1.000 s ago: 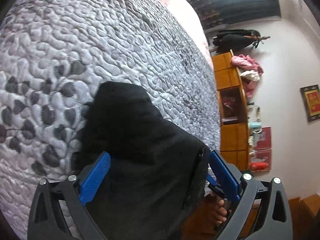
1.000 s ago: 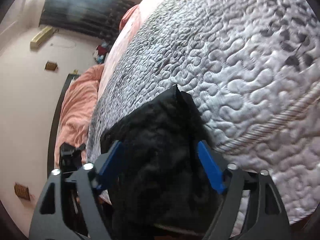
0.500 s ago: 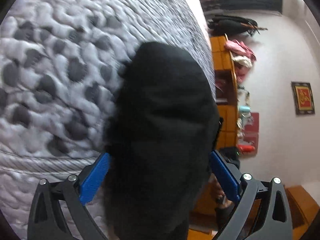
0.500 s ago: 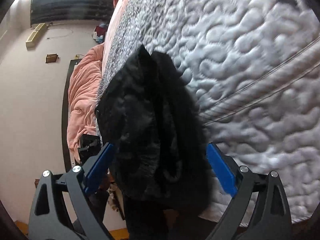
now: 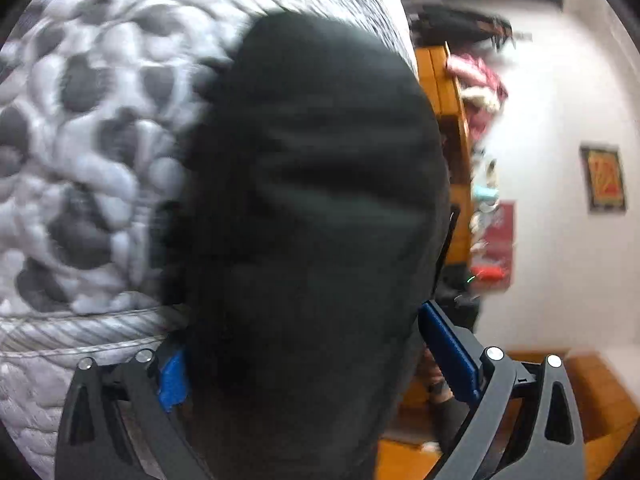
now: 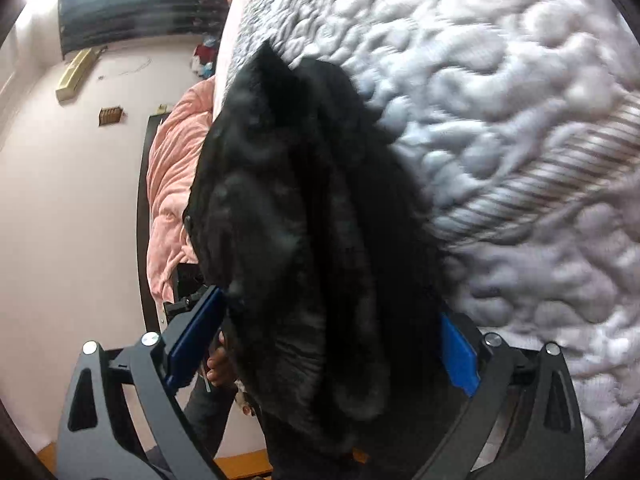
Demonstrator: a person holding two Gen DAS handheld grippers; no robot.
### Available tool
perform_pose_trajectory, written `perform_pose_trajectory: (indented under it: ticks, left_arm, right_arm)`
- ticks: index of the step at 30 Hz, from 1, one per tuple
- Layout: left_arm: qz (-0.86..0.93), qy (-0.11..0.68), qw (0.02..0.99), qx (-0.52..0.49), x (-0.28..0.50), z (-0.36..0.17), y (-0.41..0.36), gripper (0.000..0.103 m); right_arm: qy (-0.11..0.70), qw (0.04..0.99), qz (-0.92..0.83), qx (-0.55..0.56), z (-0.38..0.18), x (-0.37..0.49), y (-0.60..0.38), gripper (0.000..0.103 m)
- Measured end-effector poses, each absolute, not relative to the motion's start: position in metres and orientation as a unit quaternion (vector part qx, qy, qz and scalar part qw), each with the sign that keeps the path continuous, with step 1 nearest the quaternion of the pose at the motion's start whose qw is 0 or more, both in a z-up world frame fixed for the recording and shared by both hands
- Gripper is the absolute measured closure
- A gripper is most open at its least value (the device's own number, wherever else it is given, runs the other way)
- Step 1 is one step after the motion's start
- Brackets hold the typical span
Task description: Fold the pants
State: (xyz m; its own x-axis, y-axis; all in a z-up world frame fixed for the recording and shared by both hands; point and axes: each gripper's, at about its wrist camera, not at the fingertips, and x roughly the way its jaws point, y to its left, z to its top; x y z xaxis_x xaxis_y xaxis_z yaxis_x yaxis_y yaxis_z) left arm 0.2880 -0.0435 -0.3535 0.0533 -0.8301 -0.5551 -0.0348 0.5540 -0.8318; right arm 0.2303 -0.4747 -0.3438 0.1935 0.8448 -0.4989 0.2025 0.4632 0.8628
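The black pants [image 5: 320,200] fill the middle of the left wrist view, bunched between the blue-padded fingers of my left gripper [image 5: 316,360], which is shut on them. In the right wrist view the same pants [image 6: 304,220] hang in thick folds between the fingers of my right gripper [image 6: 324,344], also shut on them. Both hold the cloth lifted off the grey quilted bed [image 5: 88,128], near its piped edge [image 6: 560,168]. The fingertips are hidden by the cloth.
A wooden shelf unit [image 5: 448,92] with pink clothes stands against the white wall beyond the bed. A framed picture [image 5: 604,180] hangs there. A pink blanket [image 6: 176,184] lies at the bed's far side. Orange floor [image 5: 592,400] shows below.
Both grippers have lifted the pants up off the bed and drawn back toward its edge. The cloth now hangs closer to both cameras and covers more of each view.
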Motion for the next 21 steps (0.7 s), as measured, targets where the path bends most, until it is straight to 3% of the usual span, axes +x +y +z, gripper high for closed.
perform_pose_trajectory:
  ticks: [7,10,12,15,18,21]
  left_arm:
    - [-0.296,0.609,0.634,-0.374,0.287,-0.36,-0.044,0.004]
    - [-0.283,0.612,0.644,-0.362,0.287,-0.356,-0.047,0.01]
    - [-0.277,0.609,0.65,-0.36,0.288,-0.351,-0.044,0.028]
    - [-0.274,0.6,0.663,-0.355,0.287,-0.341,-0.038,0.047]
    - [-0.268,0.594,0.674,-0.349,0.29,-0.326,-0.032,0.057]
    - [-0.263,0.583,0.686,-0.347,0.293,-0.308,-0.02,0.059]
  right_arm:
    - [0.586,0.628,0.263,0.44,-0.346,0.236,-0.466,0.005]
    - [0.59,0.637,0.271,0.415,-0.343,0.236,-0.459,0.007]
    - [0.589,0.645,0.27,0.406,-0.338,0.237,-0.455,0.028]
    - [0.575,0.66,0.279,0.394,-0.322,0.235,-0.451,0.044]
    - [0.565,0.671,0.294,0.378,-0.299,0.237,-0.441,0.054]
    - [0.557,0.683,0.308,0.358,-0.273,0.247,-0.427,0.054]
